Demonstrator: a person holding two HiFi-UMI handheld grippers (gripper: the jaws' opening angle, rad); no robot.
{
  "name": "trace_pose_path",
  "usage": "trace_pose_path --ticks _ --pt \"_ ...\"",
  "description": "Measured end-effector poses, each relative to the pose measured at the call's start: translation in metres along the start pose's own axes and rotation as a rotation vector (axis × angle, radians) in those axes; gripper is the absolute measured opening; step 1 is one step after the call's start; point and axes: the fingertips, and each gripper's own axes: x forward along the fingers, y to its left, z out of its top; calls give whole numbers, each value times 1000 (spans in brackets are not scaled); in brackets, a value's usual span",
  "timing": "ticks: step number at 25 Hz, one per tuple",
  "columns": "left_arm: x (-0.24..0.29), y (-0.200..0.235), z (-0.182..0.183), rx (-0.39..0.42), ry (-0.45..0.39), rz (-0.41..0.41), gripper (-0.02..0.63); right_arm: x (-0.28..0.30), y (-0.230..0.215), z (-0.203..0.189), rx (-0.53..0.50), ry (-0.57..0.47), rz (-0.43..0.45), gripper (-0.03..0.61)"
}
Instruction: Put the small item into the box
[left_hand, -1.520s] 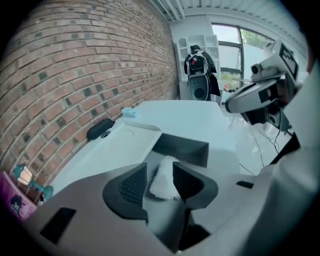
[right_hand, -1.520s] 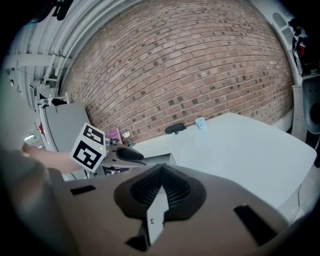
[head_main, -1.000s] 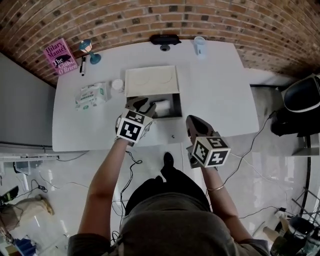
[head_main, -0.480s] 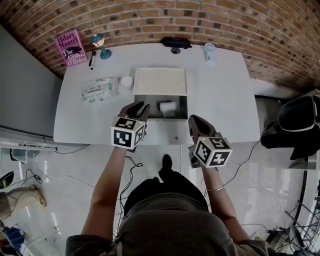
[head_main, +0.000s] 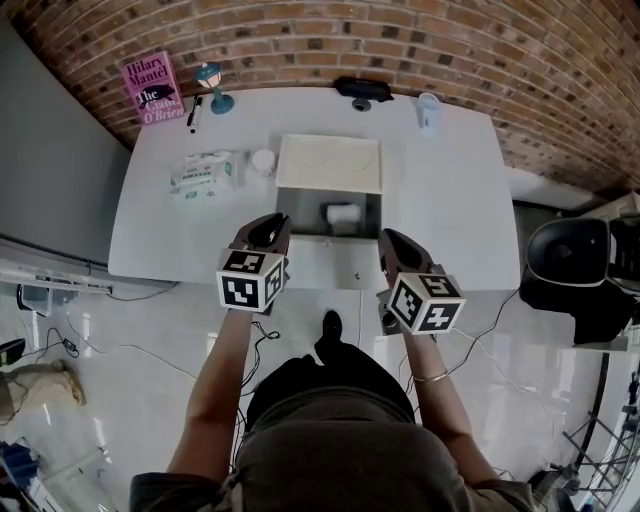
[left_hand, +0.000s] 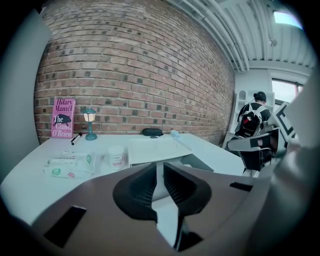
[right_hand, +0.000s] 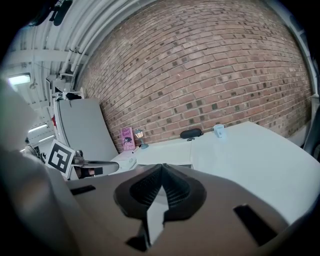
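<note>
The open box (head_main: 286, 207) stands mid-table with its lid (head_main: 330, 163) folded back. A small white item (head_main: 343, 213) lies inside it. My left gripper (head_main: 274, 224) hovers at the box's near left corner, clear of the item. Its jaws have just been closing and now leave only a narrow slit with nothing in it, as the left gripper view (left_hand: 160, 168) shows. My right gripper (head_main: 391, 241) hangs over the table's near edge, right of the box. Its jaws meet at the tips and hold nothing, as the right gripper view (right_hand: 161, 168) shows.
A wipes pack (head_main: 205, 172) and a small white jar (head_main: 263, 161) lie left of the box. A pink book (head_main: 152, 87), a teal lamp (head_main: 210, 85), a marker (head_main: 194, 110), a black case (head_main: 360, 88) and a blue cup (head_main: 429, 108) line the far edge. A black chair (head_main: 575, 265) stands at the right.
My left gripper has drawn back from the box's opening toward the near edge and its jaws have narrowed. The white item stays in the box. The right gripper has hardly moved.
</note>
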Motion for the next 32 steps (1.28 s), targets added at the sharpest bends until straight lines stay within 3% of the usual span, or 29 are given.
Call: trace_pose_path --ticks 18,32 --pt "-27 15 -16 -86 -45 69 37 0 18 4 -40 -14 34 6" --pt "-27 14 -7 -86 -73 70 37 -3 16 -1 -82 4 27 3"
